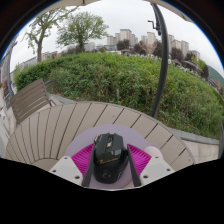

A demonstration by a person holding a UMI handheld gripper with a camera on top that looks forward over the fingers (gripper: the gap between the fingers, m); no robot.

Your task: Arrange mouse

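Note:
A black gaming mouse (110,156) with gold lettering lies lengthwise between my gripper's (110,170) two fingers. The magenta pads (82,158) sit against both of its sides, so the gripper is shut on the mouse. Under and just ahead of the mouse is a pale lilac mat (112,133) on a round slatted wooden table (60,125). I cannot tell whether the mouse rests on the mat or is held just above it.
The table's far edge curves just beyond the mat. A wooden slatted chair (30,100) stands to the left of the table. Beyond are a green hedge (110,75), a dark pole (160,60), trees and distant buildings.

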